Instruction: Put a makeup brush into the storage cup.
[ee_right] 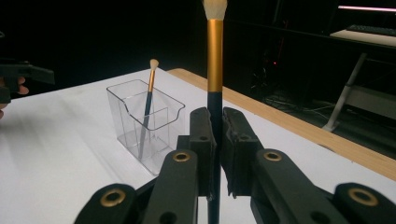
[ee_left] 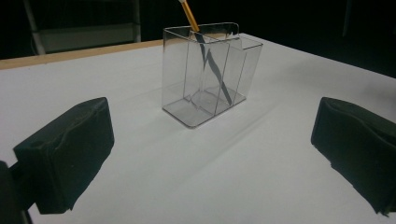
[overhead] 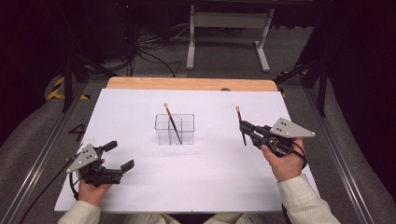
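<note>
Gold-banded and slim, the brush [ee_right: 215, 70] stands upright, clenched at its dark handle by the right gripper [overhead: 243, 127] whose fingers [ee_right: 201, 140] suit this light, stiff thing, near the clear holder [overhead: 174, 129] on the white bench [overhead: 215, 177] with another brush [overhead: 172, 122] already inside, while the left gripper [overhead: 119, 156] rests spread wide, well apart.

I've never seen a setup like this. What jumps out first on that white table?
Probably the clear plastic holder at the middle of the white table, with one makeup brush leaning inside it. To its right, the right gripper clamps a second brush upright between its fingers, while the left gripper rests open at the near left.
</note>
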Available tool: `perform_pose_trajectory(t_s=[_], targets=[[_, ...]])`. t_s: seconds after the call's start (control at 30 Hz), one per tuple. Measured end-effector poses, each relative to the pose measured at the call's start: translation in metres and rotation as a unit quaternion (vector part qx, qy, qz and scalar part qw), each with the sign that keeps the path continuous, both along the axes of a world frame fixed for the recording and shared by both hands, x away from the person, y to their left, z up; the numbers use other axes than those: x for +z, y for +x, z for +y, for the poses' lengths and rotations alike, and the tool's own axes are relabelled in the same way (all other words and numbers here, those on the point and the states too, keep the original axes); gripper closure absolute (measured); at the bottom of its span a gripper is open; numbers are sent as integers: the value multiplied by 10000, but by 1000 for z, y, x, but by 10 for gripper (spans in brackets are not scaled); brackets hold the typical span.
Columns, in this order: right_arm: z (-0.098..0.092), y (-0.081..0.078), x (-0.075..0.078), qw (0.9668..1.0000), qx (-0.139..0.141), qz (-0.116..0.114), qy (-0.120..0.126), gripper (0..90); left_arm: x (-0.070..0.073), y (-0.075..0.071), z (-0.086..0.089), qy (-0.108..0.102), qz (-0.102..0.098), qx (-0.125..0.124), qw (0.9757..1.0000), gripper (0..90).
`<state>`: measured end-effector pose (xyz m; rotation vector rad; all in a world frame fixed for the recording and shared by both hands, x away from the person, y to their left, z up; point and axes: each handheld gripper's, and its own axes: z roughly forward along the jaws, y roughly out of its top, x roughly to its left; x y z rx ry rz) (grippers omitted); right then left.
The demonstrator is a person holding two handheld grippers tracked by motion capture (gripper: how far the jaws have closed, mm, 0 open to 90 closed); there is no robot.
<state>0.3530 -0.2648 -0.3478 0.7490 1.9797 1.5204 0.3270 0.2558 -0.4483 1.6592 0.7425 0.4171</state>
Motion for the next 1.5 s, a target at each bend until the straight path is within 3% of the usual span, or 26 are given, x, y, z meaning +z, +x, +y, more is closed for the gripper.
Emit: perform_pose_trajectory(t_s=[0.27, 0.57, 1.5], targets=[[0, 0, 0, 9996, 62, -211, 200, 836, 0, 0, 0, -16, 14, -23, 10000, 2], [1, 5, -4, 9986, 109, -198, 475, 836, 0, 0, 0, -16, 24, -29, 10000, 2], [52, 32, 8, 9967, 525, -268, 560, 836, 0, -1, 0, 3, 28, -34, 10000, 2]])
